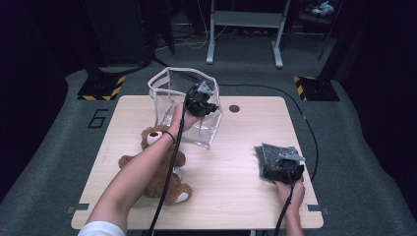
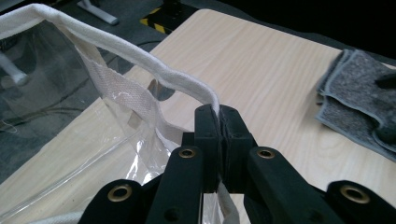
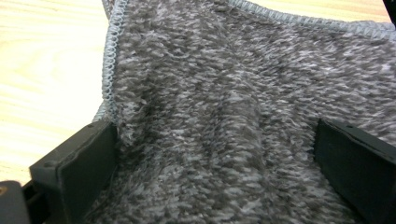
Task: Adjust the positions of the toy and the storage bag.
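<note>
Left gripper (image 2: 218, 114): I am pinching the white fabric rim (image 2: 140, 58) of the clear bag (image 1: 184, 105) between my jaws, which are pressed together on the binding with no gap showing.

Right gripper (image 3: 215, 154): I am resting over the grey cloth (image 1: 275, 157) with my jaws standing wide, one at each side of the pile; they are not pressing on it.

Where the bag is: it is standing at the far middle of the table (image 1: 231, 196), its mouth held up and open, its far side overhanging the table's far edge.

Where the cloth is: it is lying folded at the near right, well apart from the bag.

How the bag handles: I am judging it light, floppy and slick in its clear walls; the stitched rim is the only firm place to hold, and the mouth will sag if I let go.

How the cloth handles: soft, fuzzy, light, not fragile; a deep bite into the folded stack near its stitched edge (image 3: 109, 60) should hold all layers.

Edges: the table's right edge is running close beside the cloth, and the near edge is just behind my right hand (image 1: 290, 194).

Open room: bare wood is lying between cloth and bag, a clear path leftward and away.

Obstacle: the teddy bear (image 1: 155, 167) is lying at the near left, under my left forearm, off that path.
</note>
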{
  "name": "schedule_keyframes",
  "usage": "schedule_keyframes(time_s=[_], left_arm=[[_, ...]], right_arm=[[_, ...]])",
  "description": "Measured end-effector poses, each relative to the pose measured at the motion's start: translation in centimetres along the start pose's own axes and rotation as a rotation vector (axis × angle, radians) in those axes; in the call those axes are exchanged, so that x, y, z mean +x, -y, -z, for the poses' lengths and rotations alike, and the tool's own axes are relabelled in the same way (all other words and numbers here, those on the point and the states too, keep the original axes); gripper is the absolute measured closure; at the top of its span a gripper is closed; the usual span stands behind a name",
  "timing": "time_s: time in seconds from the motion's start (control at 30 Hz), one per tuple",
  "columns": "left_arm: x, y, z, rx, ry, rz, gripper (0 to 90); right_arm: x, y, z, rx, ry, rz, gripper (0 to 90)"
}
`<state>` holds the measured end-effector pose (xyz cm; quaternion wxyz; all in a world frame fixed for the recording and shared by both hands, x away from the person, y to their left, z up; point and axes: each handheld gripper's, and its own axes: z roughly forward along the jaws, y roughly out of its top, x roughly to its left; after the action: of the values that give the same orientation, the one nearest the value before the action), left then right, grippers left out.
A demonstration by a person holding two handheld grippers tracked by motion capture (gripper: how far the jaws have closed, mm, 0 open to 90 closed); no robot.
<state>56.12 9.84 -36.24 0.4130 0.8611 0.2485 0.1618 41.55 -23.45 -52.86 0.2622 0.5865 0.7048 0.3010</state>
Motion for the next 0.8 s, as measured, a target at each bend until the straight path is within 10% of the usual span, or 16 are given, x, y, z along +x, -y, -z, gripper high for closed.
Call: schedule_keyframes(time_s=[0.8], left_arm=[[-2.6, 0.8, 1.3, 0.012, 0.11, -0.054, 86.3]], right_arm=[[0.0, 0.0, 0.0, -0.005, -0.002, -0.006, 1.0]])
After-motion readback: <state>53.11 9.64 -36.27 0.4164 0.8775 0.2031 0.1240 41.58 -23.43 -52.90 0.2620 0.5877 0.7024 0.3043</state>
